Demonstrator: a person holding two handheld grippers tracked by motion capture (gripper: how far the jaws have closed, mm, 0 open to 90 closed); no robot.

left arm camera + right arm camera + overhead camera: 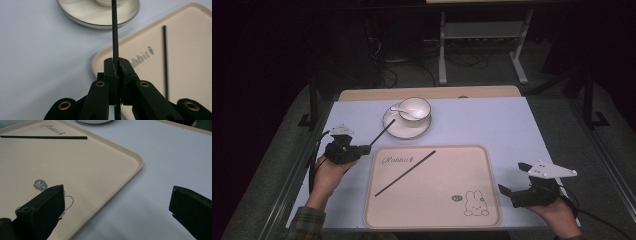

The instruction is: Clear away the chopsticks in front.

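Dim room; a pale worktop (512,125) carries a beige tray (432,220), with a plate (393,131) behind it. Left claw (364,148) is clenched on a chopstick (382,133) whose long axis points toward the plate. A second chopstick (405,173) lies diagonally in the tray. A bowl (414,109) on the plate holds a spoon (398,109). Right claw (508,193) is released, beside the tray's right edge.

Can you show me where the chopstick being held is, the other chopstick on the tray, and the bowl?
held chopstick (382,135): high view, middle of its shaft.
loose chopstick (405,173): high view, mid-length, lying on the tray.
bowl (415,109): high view, its white inside.
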